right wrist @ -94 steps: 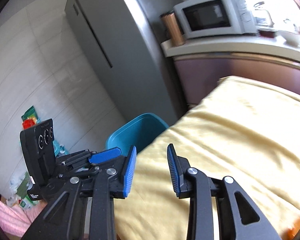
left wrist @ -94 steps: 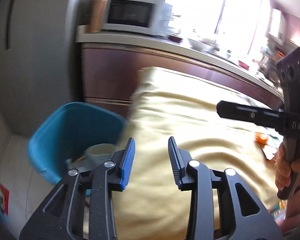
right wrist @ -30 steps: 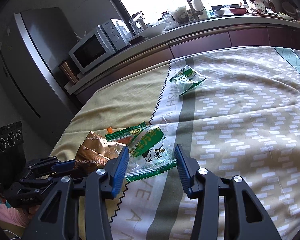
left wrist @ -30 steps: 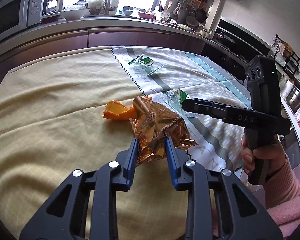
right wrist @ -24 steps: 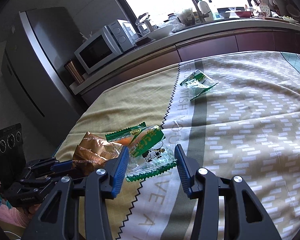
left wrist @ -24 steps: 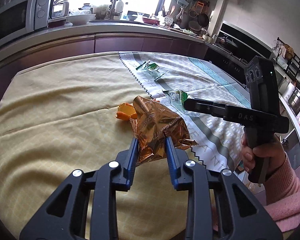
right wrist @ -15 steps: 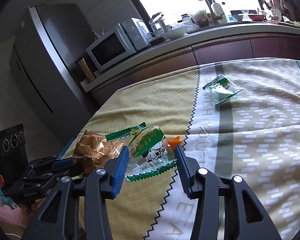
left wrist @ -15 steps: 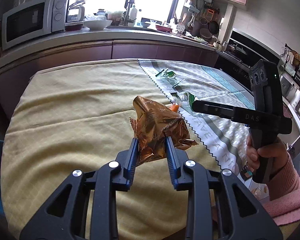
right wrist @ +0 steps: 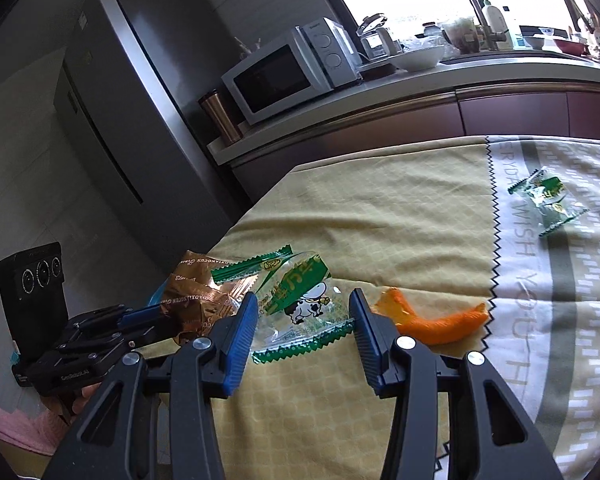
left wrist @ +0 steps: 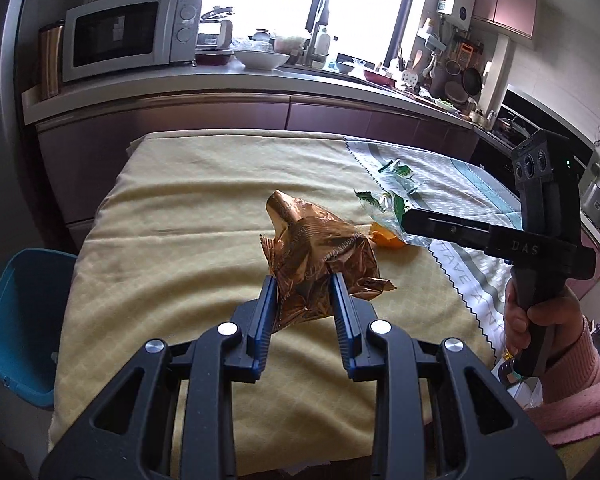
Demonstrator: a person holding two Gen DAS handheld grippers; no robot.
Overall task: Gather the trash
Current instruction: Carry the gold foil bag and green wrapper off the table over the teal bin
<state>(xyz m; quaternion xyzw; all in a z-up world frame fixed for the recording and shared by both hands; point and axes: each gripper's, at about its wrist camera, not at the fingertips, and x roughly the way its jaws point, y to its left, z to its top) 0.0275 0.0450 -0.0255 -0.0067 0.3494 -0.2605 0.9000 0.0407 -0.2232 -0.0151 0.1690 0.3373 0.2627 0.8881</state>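
My left fingers [left wrist: 302, 300] are clamped on the copper snack bag [left wrist: 320, 256] and my right fingers [right wrist: 302, 330] on the clear green wrapper [right wrist: 296, 300], both lifted off the bench [left wrist: 180, 220], neither yet binned, while orange peel [right wrist: 432, 318] and another green wrapper [right wrist: 548, 200] remain beyond them.

Both tongs are carried above the yellow cloth [left wrist: 188, 216], tilted downward. The left tongs [left wrist: 303, 298] are clamped on a bronze foil bag [left wrist: 320, 256]. The right tongs [right wrist: 302, 322] are clamped on a clear green-printed wrapper [right wrist: 296, 300], gripped by a pink-sleeved hand [left wrist: 540, 320].
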